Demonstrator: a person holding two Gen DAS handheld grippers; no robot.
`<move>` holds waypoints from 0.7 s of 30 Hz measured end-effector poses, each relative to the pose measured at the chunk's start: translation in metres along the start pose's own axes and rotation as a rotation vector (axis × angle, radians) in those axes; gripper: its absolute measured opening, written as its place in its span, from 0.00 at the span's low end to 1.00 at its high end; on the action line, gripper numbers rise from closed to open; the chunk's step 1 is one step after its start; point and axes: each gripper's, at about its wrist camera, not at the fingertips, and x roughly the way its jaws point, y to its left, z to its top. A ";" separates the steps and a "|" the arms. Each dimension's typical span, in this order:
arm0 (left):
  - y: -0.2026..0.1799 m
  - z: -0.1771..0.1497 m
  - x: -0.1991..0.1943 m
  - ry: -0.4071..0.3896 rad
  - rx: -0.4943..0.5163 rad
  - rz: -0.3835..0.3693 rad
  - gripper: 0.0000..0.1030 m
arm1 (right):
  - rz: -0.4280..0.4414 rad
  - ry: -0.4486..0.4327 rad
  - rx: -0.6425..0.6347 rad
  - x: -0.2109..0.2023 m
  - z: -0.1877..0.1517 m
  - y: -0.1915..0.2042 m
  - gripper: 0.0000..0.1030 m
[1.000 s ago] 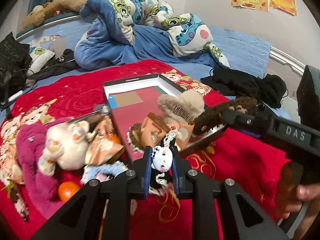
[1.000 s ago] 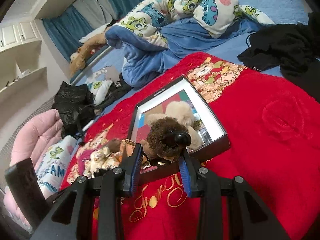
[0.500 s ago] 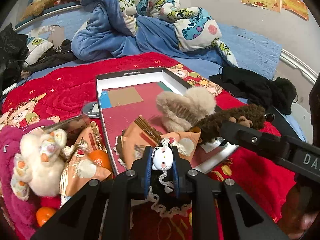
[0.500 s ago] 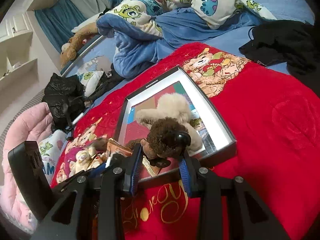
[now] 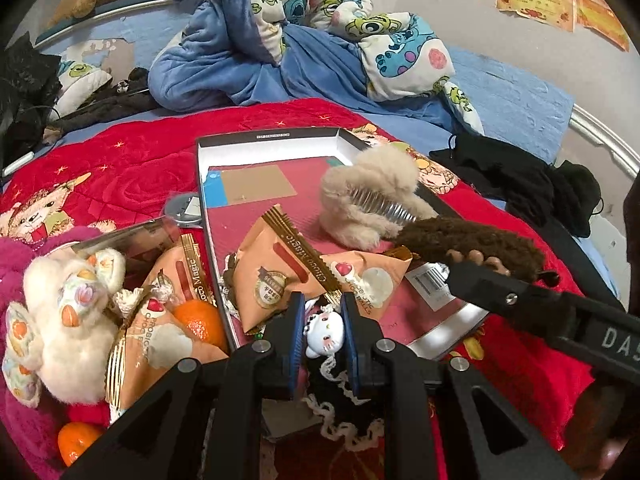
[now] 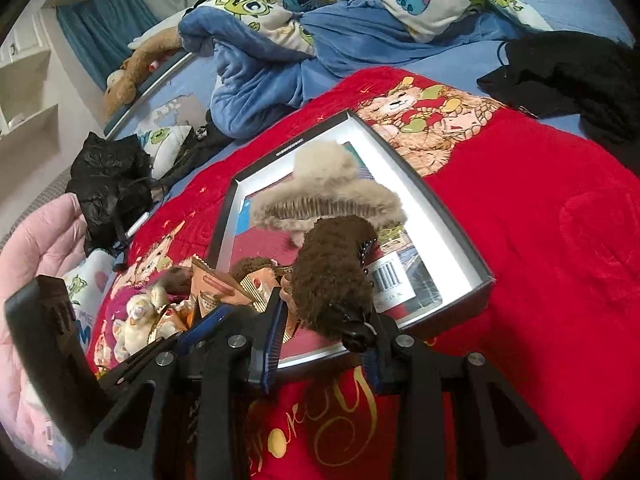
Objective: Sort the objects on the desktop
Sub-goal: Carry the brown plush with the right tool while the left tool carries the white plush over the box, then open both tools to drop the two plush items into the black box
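The left tool (image 5: 320,334) is nearly closed, its blue pads pinching a small white cat-face charm (image 5: 325,330) whose black, lace-trimmed body hangs below the jaws. It sits just over the near edge of the shallow open box (image 5: 276,142) that lies on the red bedspread (image 5: 120,160), so the box floor starts right ahead of its tips. The right tool (image 6: 326,330) grips a brown fuzzy hair clip (image 6: 334,268) with jaws only partly closed around its thick plush; the clip's long axis runs away from the tool, toward the far edge of the box, and its front end already hangs above the near right corner, over the barcode label (image 6: 386,276). In the left wrist view this tool comes in from the right side and the clip points left across the box, toward the beige fuzzy hair clip (image 5: 370,200) lying in the right half, almost touching it. An orange snack packet (image 5: 276,268) fills the near left part of the box floor, directly ahead of the charm. The box is the likely drop place for both things; the right tool looks the nearer to a bare patch, by the label. More packets, a white plush toy (image 5: 68,312) and mandarins (image 5: 198,318) lie on the bedspread beyond the box's left edge.
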 end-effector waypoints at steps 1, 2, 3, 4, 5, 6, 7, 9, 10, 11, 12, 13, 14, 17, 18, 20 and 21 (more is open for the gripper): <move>-0.001 0.000 0.000 -0.002 0.002 0.000 0.18 | -0.001 -0.003 0.001 -0.002 0.000 -0.001 0.32; -0.001 -0.001 -0.001 -0.006 0.001 0.002 0.18 | -0.001 -0.004 0.000 -0.002 0.000 -0.001 0.32; 0.000 -0.001 -0.002 -0.007 -0.001 0.001 0.18 | 0.002 -0.002 0.001 -0.003 0.000 -0.002 0.32; 0.000 -0.001 -0.002 -0.008 -0.003 0.000 0.18 | 0.007 0.000 0.003 -0.003 0.000 -0.002 0.31; 0.001 -0.002 -0.003 -0.011 -0.005 0.001 0.18 | 0.009 0.002 0.002 -0.002 0.000 -0.002 0.31; 0.002 -0.001 -0.003 -0.012 -0.008 0.001 0.18 | 0.012 0.004 0.000 -0.002 0.000 -0.002 0.24; 0.003 -0.001 -0.004 -0.014 -0.012 0.000 0.18 | 0.023 0.007 -0.003 -0.001 0.000 0.000 0.24; 0.004 -0.002 -0.005 -0.018 -0.019 0.000 0.18 | 0.031 0.011 -0.005 0.000 0.000 0.001 0.24; 0.004 -0.002 -0.005 -0.018 -0.020 0.001 0.18 | 0.027 0.017 -0.010 0.001 0.000 0.003 0.24; 0.004 -0.002 -0.005 -0.018 -0.019 0.002 0.18 | 0.025 0.021 -0.014 0.002 -0.001 0.003 0.24; 0.004 -0.002 -0.005 -0.018 -0.018 0.002 0.18 | 0.026 0.025 -0.013 0.004 -0.002 0.003 0.24; 0.004 -0.002 -0.005 -0.018 -0.017 0.004 0.18 | 0.030 0.026 -0.011 0.004 -0.002 0.003 0.24; 0.004 -0.002 -0.005 -0.018 -0.016 0.003 0.18 | 0.034 0.025 -0.010 0.003 -0.002 0.003 0.24; 0.003 -0.002 -0.006 -0.019 -0.017 0.007 0.18 | 0.053 0.025 -0.001 0.002 -0.002 0.002 0.24; 0.003 -0.002 -0.006 -0.019 -0.016 0.009 0.19 | 0.059 0.027 0.003 0.003 -0.002 0.001 0.24; 0.003 -0.001 -0.006 -0.019 -0.014 0.017 0.19 | 0.067 0.031 0.009 0.003 -0.003 0.001 0.24; 0.003 -0.001 -0.006 -0.017 -0.015 0.025 0.19 | 0.074 0.031 0.014 0.003 -0.002 0.001 0.24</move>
